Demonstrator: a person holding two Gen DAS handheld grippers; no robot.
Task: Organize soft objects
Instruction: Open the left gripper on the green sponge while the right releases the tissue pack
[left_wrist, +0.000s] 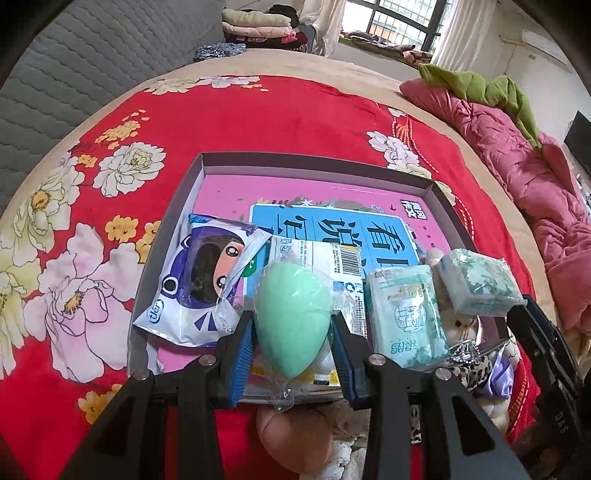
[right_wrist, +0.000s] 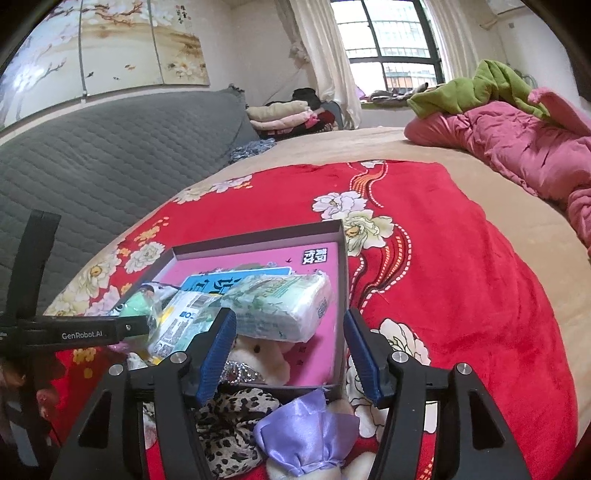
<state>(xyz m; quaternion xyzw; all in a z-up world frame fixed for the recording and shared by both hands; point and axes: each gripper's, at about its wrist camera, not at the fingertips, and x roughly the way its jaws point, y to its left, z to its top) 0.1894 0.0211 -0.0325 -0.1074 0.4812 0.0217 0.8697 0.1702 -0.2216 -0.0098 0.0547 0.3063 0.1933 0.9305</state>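
My left gripper (left_wrist: 293, 328) is shut on a mint green egg-shaped sponge (left_wrist: 290, 314) in a clear wrapper, held over the near edge of a shallow grey box (left_wrist: 314, 168) with a pink book (left_wrist: 229, 188) inside. In the box lie a white and purple packet (left_wrist: 201, 280), a green tissue pack (left_wrist: 404, 314) and a second tissue pack (left_wrist: 476, 282). My right gripper (right_wrist: 290, 347) is open, its fingers either side of a plush toy (right_wrist: 258, 360) under that tissue pack (right_wrist: 280, 310). The sponge also shows at the left (right_wrist: 138, 304).
The box sits on a red floral blanket (left_wrist: 258, 118) on a beige bed (right_wrist: 369, 144). A pink quilt (right_wrist: 517, 147) with green cloth (right_wrist: 476, 85) lies at the right. A grey quilted headboard (right_wrist: 110, 155) and folded clothes (right_wrist: 284, 114) stand behind. A leopard and purple satin dressed plush body (right_wrist: 295, 439) lies under my right gripper.
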